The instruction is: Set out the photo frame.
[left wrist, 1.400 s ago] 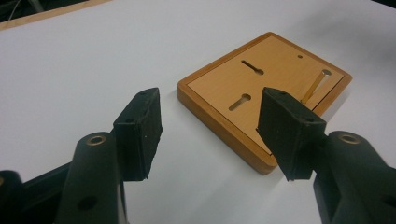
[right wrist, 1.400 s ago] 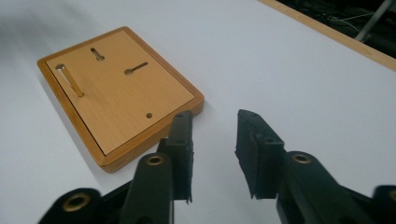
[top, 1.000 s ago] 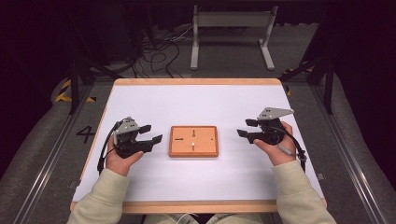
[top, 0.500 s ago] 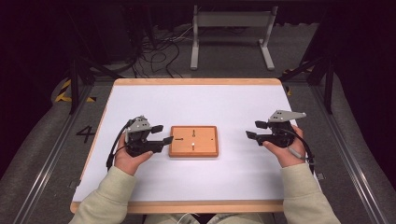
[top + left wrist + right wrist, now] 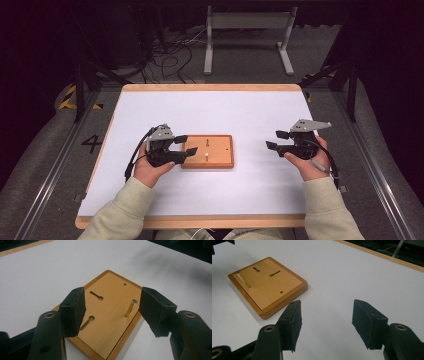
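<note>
Table [image 5: 210, 107]: white top with a light wooden rim showing along the far and near edges. Wide bare white surface lies beyond the board toward the far edge, and more between the board and the right gripper; dark floor and rails flank both sides.

Wooden board [image 5: 215, 150]: flat, rectangular, with a darker raised frame around a paler inset panel. It lies a little left of the table's middle, nearer the person's edge than the far one, well clear of every rim. The left gripper view shows two keyhole slots [image 5: 96, 295] and a small round hole [image 5: 124, 284] in the panel.

Left gripper [image 5: 183, 144]: held in the left hand at the board's left end, jaws spread wide and reaching over that edge. In its own view one jaw stands over the panel and the other beside the peg; nothing is pinched.

Right gripper [image 5: 276, 139]: held in the right hand, well apart from the board's right edge, over bare table. Jaws spread, empty, pointing toward the board.

Brass peg [image 5: 130, 308]: short, standing upright from the panel near one long side.
</note>
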The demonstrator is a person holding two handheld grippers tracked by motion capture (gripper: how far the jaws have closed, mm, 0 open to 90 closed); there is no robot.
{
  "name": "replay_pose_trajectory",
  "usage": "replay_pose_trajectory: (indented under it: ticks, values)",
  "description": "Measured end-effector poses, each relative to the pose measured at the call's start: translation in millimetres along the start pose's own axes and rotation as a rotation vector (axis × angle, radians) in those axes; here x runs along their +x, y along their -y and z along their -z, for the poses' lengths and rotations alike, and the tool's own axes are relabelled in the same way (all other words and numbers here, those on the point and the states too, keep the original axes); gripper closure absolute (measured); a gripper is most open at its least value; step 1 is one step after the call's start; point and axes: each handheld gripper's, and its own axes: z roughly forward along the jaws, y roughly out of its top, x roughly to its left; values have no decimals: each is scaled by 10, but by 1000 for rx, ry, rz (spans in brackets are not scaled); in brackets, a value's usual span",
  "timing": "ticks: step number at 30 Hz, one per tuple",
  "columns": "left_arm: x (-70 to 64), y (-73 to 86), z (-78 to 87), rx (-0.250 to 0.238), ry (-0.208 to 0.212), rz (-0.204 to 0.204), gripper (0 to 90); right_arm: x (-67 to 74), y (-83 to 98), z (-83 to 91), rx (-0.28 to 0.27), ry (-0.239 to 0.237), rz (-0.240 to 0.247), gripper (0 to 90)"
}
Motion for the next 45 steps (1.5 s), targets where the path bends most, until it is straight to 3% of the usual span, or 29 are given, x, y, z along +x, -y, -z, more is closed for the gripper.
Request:
replay_pose_trajectory:
  ticks: [17,23,28,30,34,36,40,45]
  values:
    - [-111,36,-369,51,78,-19,483,2,17,-2,-1,-8,-14,412]
    - [-129,81,-500,78,85,-39,551,3,26,-4,1,-9,-23,412]
    - [-121,138,-580,73,100,-56,616,2,39,-3,4,-11,-27,412]
    - [-125,152,-601,78,107,-63,680,0,44,-3,4,-10,-27,412]
    - [-127,180,-616,64,98,-81,821,-1,54,6,5,-9,-32,412]
    - [-139,174,-615,70,87,-105,829,-7,60,12,2,-9,-31,412]
    - [-141,177,-616,67,86,-113,833,-9,66,17,5,-7,-37,412]
    - [-177,185,-618,63,69,-167,835,-1,66,10,8,-11,-38,412]
